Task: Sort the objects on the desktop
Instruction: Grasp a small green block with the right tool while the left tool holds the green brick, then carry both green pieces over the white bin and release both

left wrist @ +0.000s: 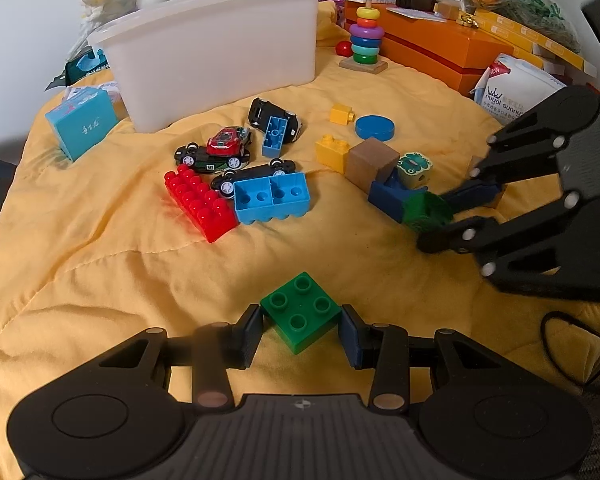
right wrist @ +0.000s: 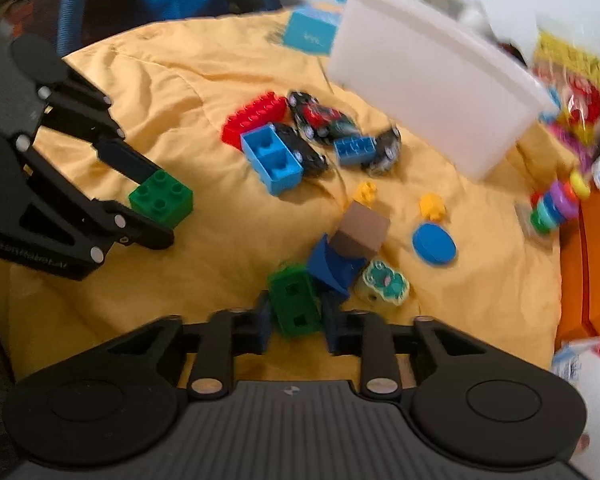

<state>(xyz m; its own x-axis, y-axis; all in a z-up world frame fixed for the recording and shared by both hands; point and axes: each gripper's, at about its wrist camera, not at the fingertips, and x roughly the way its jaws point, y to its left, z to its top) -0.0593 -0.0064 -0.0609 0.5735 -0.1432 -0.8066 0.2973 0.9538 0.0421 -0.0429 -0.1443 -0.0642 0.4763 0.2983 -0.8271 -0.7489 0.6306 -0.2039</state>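
Note:
My left gripper [left wrist: 300,332] is shut on a square green studded brick [left wrist: 300,310], its pads touching two opposite corners, low over the yellow cloth [left wrist: 100,240]; the brick also shows in the right wrist view [right wrist: 162,198]. My right gripper [right wrist: 296,320] is shut on a second green brick [right wrist: 296,304], hollow side up, beside a dark blue block [right wrist: 328,266]. A white bin [left wrist: 216,52] stands at the back. Toy cars [left wrist: 220,148], a red brick [left wrist: 200,202] and a light blue brick [left wrist: 272,198] lie in the middle.
Yellow bricks [left wrist: 332,152], a brown cube [left wrist: 370,164], a blue disc [left wrist: 375,127] and a frog piece [left wrist: 414,166] lie right of centre. A ring stacker [left wrist: 366,38], orange box [left wrist: 440,48] and teal box [left wrist: 80,124] stand around the edges.

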